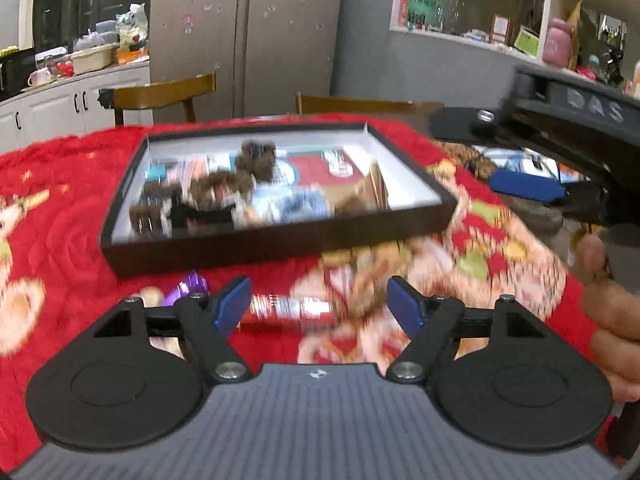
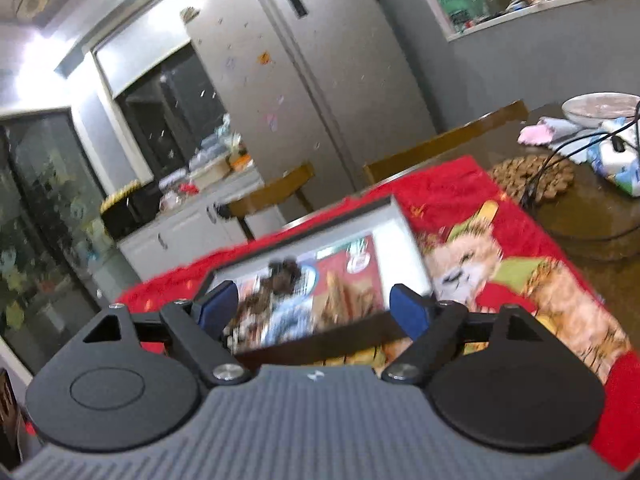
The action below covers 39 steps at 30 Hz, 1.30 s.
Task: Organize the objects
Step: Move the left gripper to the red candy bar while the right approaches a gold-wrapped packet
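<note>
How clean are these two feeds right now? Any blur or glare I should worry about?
Left wrist view: the box rim reads fairly sharp, its contents and the blanket near the left gripper are smeared. Right wrist view: the box is blurred throughout behind the right gripper, with blown-out glare upper left. Both show fisheye bending.

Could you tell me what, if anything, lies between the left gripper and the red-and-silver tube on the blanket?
Nothing visible does. The red-and-silver tube lies on the red blanket just ahead of the left gripper, whose jaws stand open and empty. The black tray sits beyond it, apart.
</note>
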Available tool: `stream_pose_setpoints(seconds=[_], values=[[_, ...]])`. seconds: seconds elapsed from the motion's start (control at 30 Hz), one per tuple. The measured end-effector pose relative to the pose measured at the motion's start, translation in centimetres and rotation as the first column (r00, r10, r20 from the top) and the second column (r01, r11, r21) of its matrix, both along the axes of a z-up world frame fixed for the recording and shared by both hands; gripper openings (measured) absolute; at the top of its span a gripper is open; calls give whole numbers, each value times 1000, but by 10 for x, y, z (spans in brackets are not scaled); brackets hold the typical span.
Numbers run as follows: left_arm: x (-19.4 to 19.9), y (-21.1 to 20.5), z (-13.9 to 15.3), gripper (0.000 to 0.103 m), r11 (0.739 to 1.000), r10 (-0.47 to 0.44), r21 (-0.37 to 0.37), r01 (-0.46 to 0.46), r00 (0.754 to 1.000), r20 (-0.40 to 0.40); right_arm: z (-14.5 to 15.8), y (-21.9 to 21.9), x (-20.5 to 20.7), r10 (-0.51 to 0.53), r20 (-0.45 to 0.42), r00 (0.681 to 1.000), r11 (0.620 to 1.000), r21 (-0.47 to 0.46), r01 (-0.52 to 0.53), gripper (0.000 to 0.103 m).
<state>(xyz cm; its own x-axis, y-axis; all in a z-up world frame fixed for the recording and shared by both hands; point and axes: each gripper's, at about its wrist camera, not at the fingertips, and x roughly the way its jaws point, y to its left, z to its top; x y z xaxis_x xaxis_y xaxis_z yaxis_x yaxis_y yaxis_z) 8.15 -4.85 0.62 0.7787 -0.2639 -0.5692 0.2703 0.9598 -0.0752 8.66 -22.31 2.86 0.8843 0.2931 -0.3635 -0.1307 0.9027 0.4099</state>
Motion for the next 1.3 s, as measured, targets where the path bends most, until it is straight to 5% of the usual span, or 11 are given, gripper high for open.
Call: stream_pose_setpoints(seconds=[0.13,0.43,0.7,1.03,1.3], values=[[1,-9,-15,79,996,-35,87,34,999,7,-10,11,3,28,-28,999,999,-42,-29,89],[18,1,-25,81,994,17,111,-19,1000,22,-24,18,8,107,-104,989,994,-22,-109,89],[32,12,-30,88,995,50,86,-44,996,-68,-35,32,10,148,-147,978,986,-58,-158,89],[33,15,-31,85,994,85,65,-82,995,-48,-50,33,20,143,-233,962,984,-68,-163,88],[31,20,-30,85,995,93,39,-91,995,-48,-52,37,19,124,-207,971,983,-108,-148,72]])
